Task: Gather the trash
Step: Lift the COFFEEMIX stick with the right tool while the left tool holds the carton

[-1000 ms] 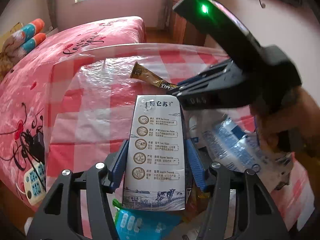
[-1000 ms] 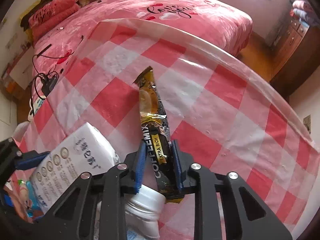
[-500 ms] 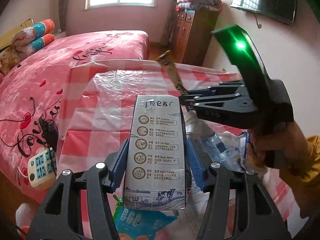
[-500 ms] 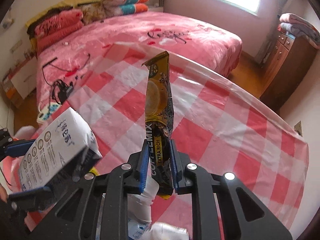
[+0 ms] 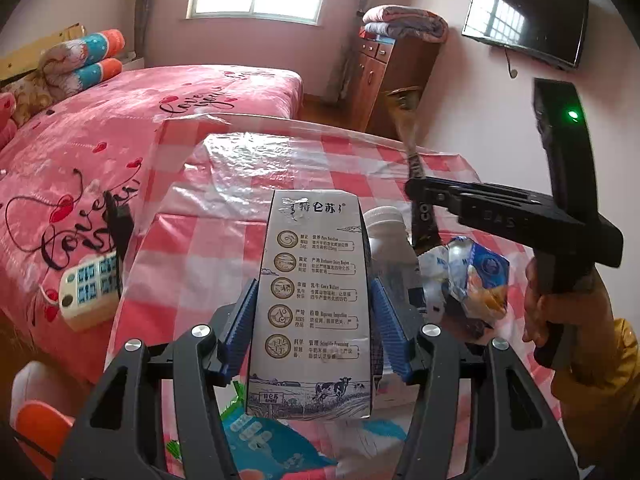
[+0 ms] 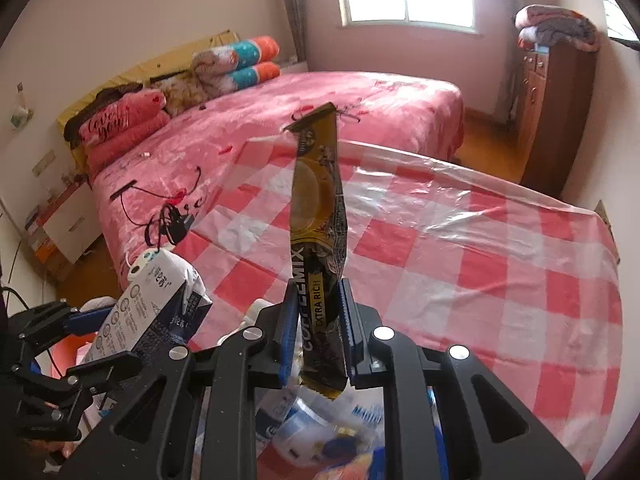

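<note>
— Two grippers, both loaded. What did the left gripper (image 5: 314,312) have?

— Its blue fingers (image 5: 240,320) were clamped on the flanks of a grey milk carton (image 5: 316,300), which stood upright between them, its printed face toward the camera and its top reaching well past the fingertips.

— And the right gripper (image 6: 318,320)?

— Closed on a gold and black coffee sachet (image 6: 320,220). The pads pinched its lower part; most of the sachet rose straight up beyond the fingertips and a short end hung below them. From the left wrist camera the right gripper (image 5: 418,188) sat ahead and to the right of the carton, the sachet (image 5: 408,136) blurred above it.

— What lay under the fingers?

— A red and white checked tablecloth (image 6: 480,240) spread out ahead of both grippers. Just right of the left fingers stood a white bottle (image 5: 390,240), and beyond it a crumpled blue and white wrapper (image 5: 476,272). Below the left fingers was a blue packet (image 5: 256,440). Under the right fingers more blue and white wrappers (image 6: 320,432) showed, too blurred to sort out.

— Anything further off?

— A pink bed (image 6: 320,108) past the table's far edge, with a power strip (image 5: 88,284) to the left of the left fingers.
</note>
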{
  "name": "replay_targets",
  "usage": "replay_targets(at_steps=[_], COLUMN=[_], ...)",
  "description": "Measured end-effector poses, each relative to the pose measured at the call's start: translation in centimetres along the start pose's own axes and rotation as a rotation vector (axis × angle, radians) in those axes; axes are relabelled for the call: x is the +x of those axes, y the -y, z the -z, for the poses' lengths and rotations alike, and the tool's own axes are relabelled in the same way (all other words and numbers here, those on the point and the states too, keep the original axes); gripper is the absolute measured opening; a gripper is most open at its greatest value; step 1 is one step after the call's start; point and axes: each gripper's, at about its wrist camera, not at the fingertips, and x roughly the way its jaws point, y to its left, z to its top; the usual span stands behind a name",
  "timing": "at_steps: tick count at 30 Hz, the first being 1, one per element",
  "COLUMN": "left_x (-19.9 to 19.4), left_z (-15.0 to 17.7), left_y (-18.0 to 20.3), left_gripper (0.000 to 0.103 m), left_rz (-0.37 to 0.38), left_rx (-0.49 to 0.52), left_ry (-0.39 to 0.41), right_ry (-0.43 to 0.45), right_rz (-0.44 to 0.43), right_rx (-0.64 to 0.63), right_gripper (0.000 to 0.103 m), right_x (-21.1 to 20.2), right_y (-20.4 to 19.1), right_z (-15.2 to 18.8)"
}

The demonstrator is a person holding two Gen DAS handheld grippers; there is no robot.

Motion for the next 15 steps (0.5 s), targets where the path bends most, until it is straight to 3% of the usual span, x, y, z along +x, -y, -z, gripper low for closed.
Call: replay_targets(at_steps=[9, 15], left_x=[-2.6, -4.5], left_z=[3.2, 4.9], left_y=[-1.5, -2.7], left_gripper=[0.058, 0.058], left_rz=[-0.004, -0.008], left_rx=[-0.061, -0.09], left_ry=[0.005, 0.016], right_ry=[0.067, 0.055], right_rz=[-0.07, -0.17], right_rx=[0.087, 0.164], right_gripper=[0.021, 0.021], right_x=[-3.4, -4.3], right_y=[-1.8, -3.5], right_z=[3.5, 6.3])
